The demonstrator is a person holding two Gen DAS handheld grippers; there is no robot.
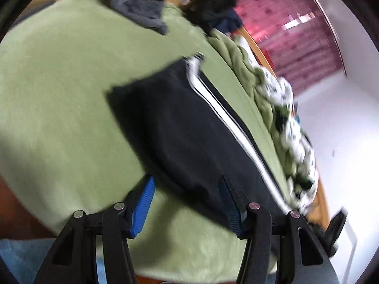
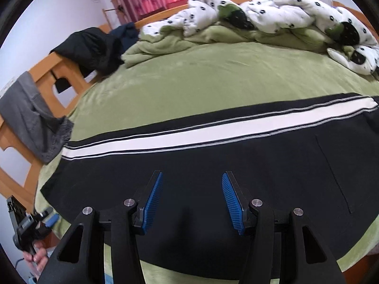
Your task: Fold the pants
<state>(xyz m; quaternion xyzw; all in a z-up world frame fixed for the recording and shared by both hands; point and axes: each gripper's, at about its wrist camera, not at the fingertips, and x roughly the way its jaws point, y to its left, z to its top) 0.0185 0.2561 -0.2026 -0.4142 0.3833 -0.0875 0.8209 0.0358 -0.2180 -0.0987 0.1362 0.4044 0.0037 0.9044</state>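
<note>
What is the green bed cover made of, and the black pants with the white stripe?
The green bed cover looks like soft fleece or plush: matte, fuzzy, gently rumpled. The black pants with the white stripe look like smooth, matte knit tracksuit fabric, lying flat; the exact fibre is unclear.

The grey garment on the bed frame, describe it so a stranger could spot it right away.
Start at the bed with the green sheet, then go to its wooden frame. The grey garment hangs over that frame, its hem touching the sheet beside the black striped pants. Unlike the black clothes farther along, it is plain mid-grey.

Bare sheet (image 2: 201, 75) between pants (image 2: 189, 177) and quilt (image 2: 260, 14).
</note>
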